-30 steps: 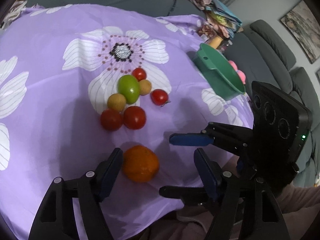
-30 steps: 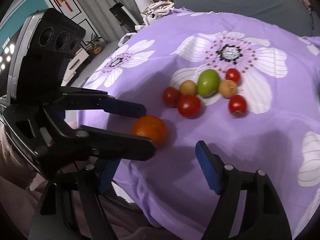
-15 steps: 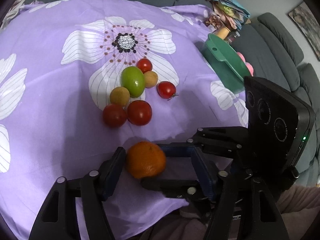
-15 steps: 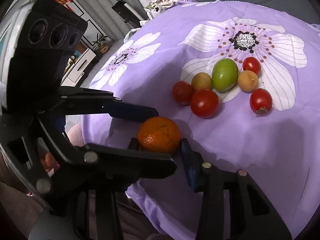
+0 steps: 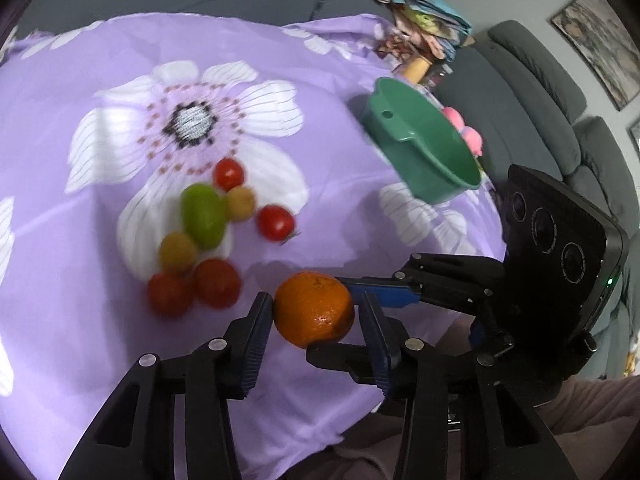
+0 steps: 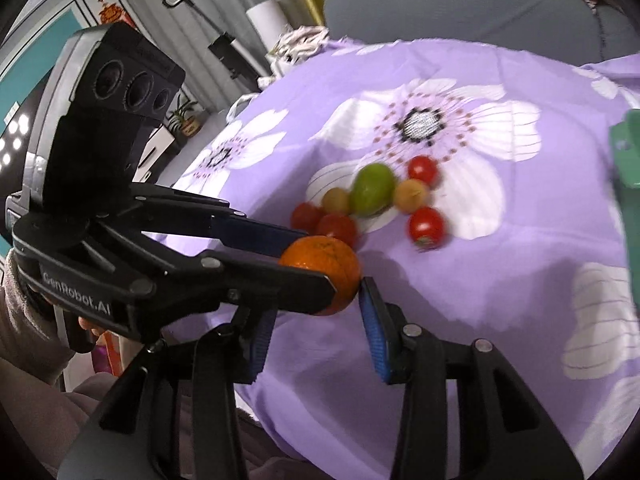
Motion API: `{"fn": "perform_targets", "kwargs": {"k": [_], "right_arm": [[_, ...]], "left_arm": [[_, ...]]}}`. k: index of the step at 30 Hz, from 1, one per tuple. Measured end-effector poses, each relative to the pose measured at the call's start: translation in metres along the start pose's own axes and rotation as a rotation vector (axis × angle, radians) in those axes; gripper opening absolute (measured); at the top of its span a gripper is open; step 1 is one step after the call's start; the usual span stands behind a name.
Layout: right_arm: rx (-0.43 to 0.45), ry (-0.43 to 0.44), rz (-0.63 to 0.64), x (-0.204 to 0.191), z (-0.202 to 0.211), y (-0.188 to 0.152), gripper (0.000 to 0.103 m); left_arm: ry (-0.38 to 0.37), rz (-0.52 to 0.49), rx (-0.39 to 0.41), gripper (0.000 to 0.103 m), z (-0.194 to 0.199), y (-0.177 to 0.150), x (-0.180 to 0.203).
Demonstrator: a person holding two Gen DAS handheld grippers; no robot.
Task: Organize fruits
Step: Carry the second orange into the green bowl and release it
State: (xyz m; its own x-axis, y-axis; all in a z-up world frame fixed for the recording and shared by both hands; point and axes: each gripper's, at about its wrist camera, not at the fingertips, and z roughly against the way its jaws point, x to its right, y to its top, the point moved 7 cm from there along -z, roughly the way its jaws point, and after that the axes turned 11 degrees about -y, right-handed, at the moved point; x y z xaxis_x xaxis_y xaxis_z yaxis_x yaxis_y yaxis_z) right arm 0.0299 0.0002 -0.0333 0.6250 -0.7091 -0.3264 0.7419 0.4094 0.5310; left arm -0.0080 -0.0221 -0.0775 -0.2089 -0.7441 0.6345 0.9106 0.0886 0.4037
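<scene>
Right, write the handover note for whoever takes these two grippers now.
Left gripper: jaws have just been closing, pads now on both sides of the orange.
Right gripper: also shut on the orange, crossing the left one, so both hold the same fruit at the near edge of the purple cloth.
On the cloth: a green fruit, four tomatoes, nearest one, and two small yellow-brown fruits, one at, all clustered on the flower print.
Green tub: at the right edge of the cloth, no fruit visible inside.
Done: orange gripped.
Left: every fruit, the tub being the likely place.
</scene>
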Motion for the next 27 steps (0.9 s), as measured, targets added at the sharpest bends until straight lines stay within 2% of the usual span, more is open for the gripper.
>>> {"fn": "perform_targets", "kwargs": {"k": [10,21,27], "right_arm": [[0.108,-0.087,-0.077,0.051,0.040,0.007,0.042],[0.234,-0.206,-0.156,0.117,0.092,0.025,0.042],[0.271,-0.270,-0.195,0.153,0.109,0.031,0.042]], "left_arm": [[0.004,-0.139,-0.031,0.043,-0.030,0.042,0.044],[-0.064,-0.261,-0.034,0.043,-0.069,0.101,0.096],[-0.098,-0.307,-0.046,0.043,-0.096,0.129,0.117]]}}
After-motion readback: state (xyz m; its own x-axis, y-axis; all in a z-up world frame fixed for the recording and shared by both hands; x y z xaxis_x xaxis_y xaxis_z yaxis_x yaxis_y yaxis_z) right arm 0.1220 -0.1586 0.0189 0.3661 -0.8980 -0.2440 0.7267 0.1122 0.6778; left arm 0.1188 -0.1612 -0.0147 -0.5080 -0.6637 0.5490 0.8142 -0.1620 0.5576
